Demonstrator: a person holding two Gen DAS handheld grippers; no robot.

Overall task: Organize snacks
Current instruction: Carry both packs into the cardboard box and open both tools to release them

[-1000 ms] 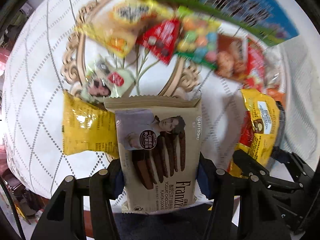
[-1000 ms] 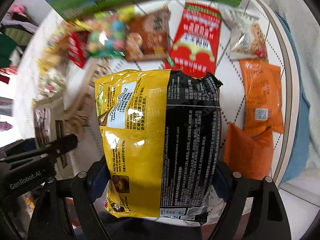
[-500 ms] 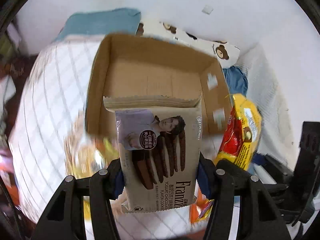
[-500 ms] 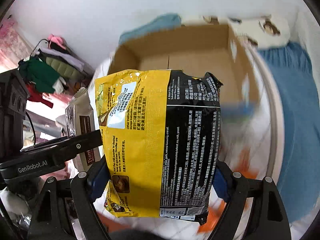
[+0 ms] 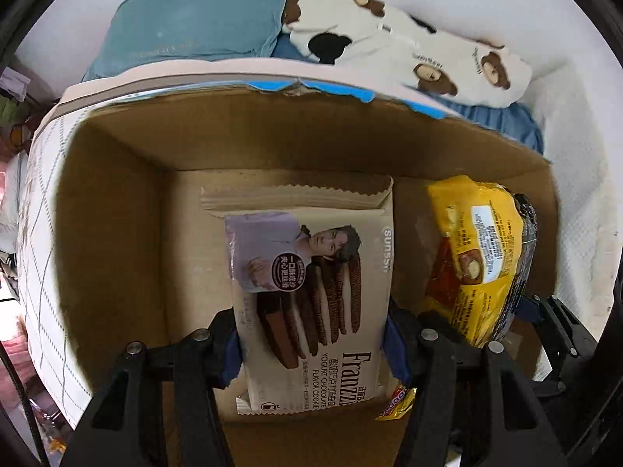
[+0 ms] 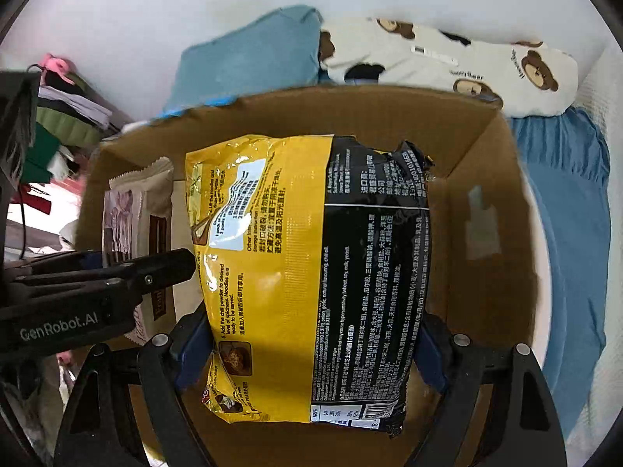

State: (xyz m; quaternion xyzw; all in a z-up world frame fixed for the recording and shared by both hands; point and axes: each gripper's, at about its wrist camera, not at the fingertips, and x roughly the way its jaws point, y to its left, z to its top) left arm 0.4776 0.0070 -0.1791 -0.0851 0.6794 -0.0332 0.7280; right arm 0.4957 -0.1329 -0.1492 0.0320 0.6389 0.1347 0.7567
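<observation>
Two packets hang inside the open cardboard box [image 5: 117,210], one in each gripper. From the left wrist view, the left gripper [image 5: 311,344] is clamped on the lower part of the beige cookie pack [image 5: 311,272], its blue pads [image 5: 231,354] pressed against both side edges; the pack faces up, with the serrated top seal pointing toward the far wall of the box. Whether the pack touches the box floor cannot be told. Just to its right sits the yellow noodle bag [image 5: 479,257], with the dark frame of the right gripper showing below it.

From the right wrist view, the right gripper [image 6: 311,354] is closed on the noodle bag [image 6: 311,272], a yellow and black pouch with its printed back toward the camera, pinched at both sides near its lower half. The bag stands over the box's brown interior [image 6: 486,233], roughly in the middle to right part. The cookie pack [image 6: 136,210] shows at the left, nearer the left wall, with a black finger of the left gripper crossing in front of it.

Beyond the box lie a blue cushion [image 6: 249,54] and a white bear-print cloth [image 6: 447,62], against a white wall
</observation>
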